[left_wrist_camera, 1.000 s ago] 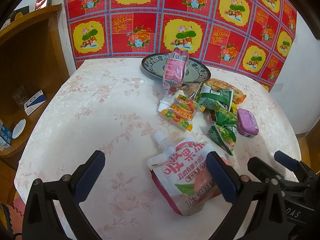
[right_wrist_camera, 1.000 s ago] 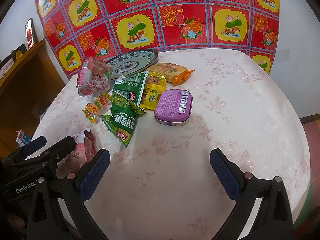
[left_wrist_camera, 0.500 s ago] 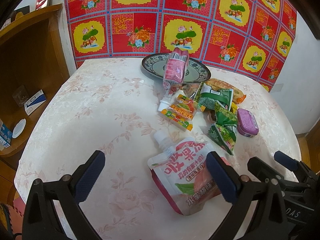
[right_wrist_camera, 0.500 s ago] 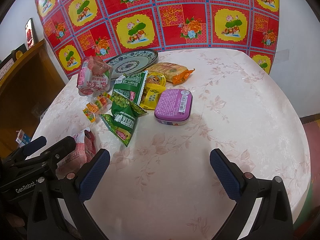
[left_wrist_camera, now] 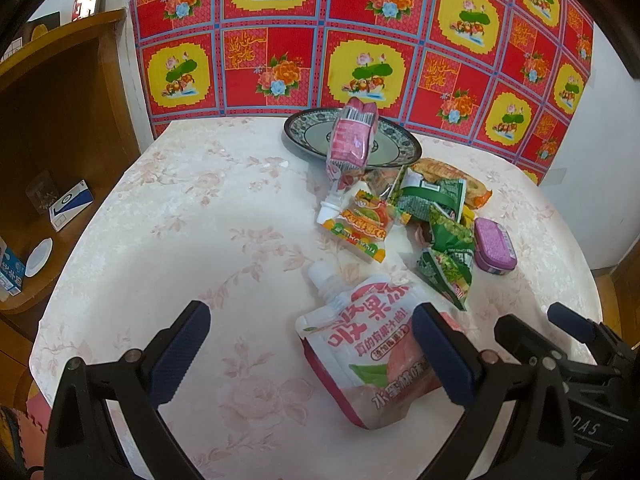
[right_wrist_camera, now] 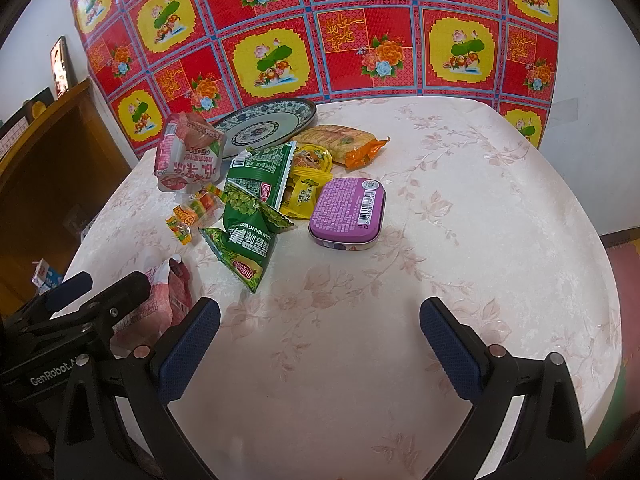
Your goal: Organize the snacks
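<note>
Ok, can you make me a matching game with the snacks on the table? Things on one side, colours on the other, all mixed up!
Things:
1. flat tin
2. plate
3. pea bag
4. jelly pouch

Colours:
A. green
B. pink and white
C. purple
D. blue and white pattern

Pairs: 1-C, 2-D, 3-A, 4-B

Glossy plastic pouch [left_wrist_camera: 372, 344] and crinkled foil packets [right_wrist_camera: 244, 236] lie on a matt embossed tablecloth [right_wrist_camera: 460, 240], beside a glazed ceramic plate [right_wrist_camera: 264, 126], a smooth tin [right_wrist_camera: 348, 212] and a wooden shelf [left_wrist_camera: 48, 120].
</note>
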Motion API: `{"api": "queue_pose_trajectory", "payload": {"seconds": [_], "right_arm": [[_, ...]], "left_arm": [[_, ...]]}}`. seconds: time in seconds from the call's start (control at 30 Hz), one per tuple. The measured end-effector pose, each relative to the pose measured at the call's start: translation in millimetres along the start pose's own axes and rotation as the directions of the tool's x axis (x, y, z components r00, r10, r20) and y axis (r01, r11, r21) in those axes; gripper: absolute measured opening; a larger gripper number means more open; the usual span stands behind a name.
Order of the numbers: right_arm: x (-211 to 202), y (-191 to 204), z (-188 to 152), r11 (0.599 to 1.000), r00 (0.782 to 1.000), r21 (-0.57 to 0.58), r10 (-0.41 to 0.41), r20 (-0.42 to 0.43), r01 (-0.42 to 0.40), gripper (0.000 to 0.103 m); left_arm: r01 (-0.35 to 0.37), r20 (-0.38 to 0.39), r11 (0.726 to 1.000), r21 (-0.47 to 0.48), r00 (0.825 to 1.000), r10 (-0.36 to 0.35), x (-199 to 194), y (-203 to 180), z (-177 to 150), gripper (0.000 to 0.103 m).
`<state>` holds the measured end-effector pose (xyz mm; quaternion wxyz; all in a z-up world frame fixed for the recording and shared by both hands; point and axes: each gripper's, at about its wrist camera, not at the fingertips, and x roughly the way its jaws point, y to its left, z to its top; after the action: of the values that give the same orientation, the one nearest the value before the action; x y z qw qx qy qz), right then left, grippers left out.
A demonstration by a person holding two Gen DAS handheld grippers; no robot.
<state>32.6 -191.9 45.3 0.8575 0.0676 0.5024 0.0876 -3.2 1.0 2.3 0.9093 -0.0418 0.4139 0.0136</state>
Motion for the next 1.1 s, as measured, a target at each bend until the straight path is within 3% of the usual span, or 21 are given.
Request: {"api": "queue_pose_trajectory", "payload": {"seconds": [0.7,1.1], "right_arm": [[-4,4,1,1.0,1.0,-0.007,0.009,0.014,-0.009,0.102],[-6,4,0,1.0,1.0,-0.015,0.02,0.02,-0.019,0.102]], "left_arm": [[0.053,0.018,0.998,0.015,0.998,-0.053,-15,10,13,0.103],[0.046,0.008,0.999,0.016,0.999,-0.046,-20,30,6,0.103]]}}
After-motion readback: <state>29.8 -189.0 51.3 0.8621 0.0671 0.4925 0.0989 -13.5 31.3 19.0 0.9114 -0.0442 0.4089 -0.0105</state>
